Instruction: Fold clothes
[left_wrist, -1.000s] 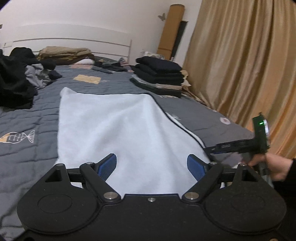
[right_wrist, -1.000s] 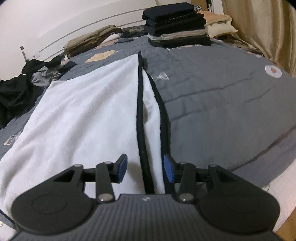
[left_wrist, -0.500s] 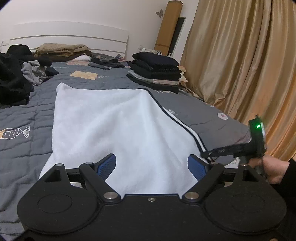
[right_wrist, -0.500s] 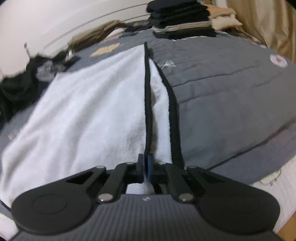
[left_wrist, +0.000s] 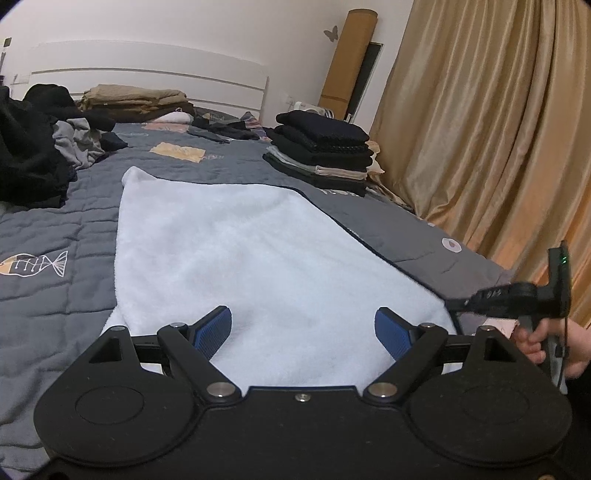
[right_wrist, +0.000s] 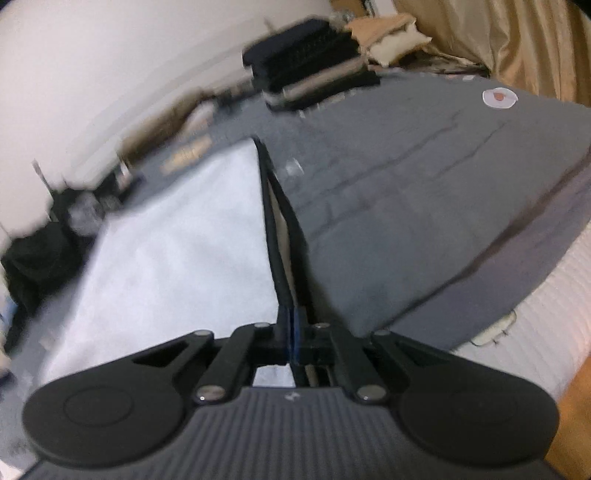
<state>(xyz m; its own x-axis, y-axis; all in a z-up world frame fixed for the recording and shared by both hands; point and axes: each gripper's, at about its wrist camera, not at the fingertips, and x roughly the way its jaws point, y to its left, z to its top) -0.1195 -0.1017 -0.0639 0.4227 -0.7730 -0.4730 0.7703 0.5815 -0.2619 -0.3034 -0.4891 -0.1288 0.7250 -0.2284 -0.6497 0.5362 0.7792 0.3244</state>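
A white fleece garment with black piping along its right edge lies spread flat on the grey quilt. My left gripper hovers open over the garment's near end, blue pads wide apart and nothing pressed between them. My right gripper is shut on the garment's black-trimmed edge near its near right corner, and two dark hem lines run away from the pads. In the left wrist view the right gripper shows at the right, held by a hand, its tip at the garment's corner.
A stack of folded dark clothes sits far right on the bed. Unfolded dark clothes are heaped at the far left, tan folded items lie by the white headboard. Gold curtains hang along the right. The quilt's edge drops off at the right.
The right gripper's jaws closed onto the black-trimmed edge and it shifted and rolled slightly, blurring its view. The left gripper stayed open above the near end.
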